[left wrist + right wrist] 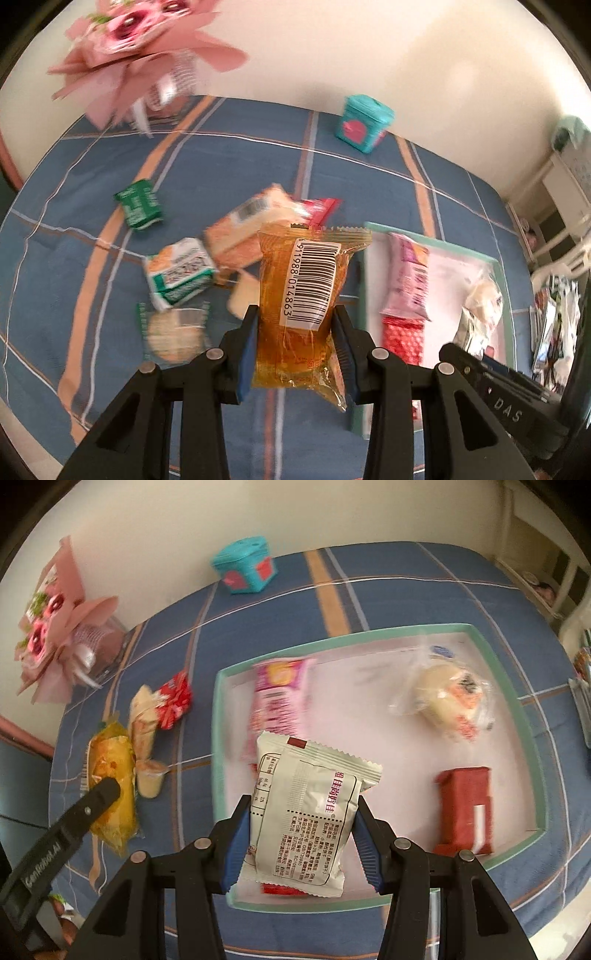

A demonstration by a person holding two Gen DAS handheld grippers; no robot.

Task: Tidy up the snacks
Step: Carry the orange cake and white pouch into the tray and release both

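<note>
My left gripper (295, 325) is shut on an orange clear-wrapped snack (303, 295) with a barcode, held above the blue plaid cloth; that snack also shows in the right wrist view (110, 775). My right gripper (301, 812) is shut on a white snack packet (306, 812), held over the near edge of the mint-rimmed tray (517, 709). In the tray lie a pink packet (280, 694), a clear-wrapped bun (447, 698) and a red packet (465, 808). The tray also shows in the left wrist view (495, 258).
Loose snacks lie on the cloth: a green packet (139, 204), a green-white pack (181, 271), a round cracker pack (173, 332), an orange box (251, 229). A teal box (364, 122) and a pink paper bouquet (140, 48) stand by the wall.
</note>
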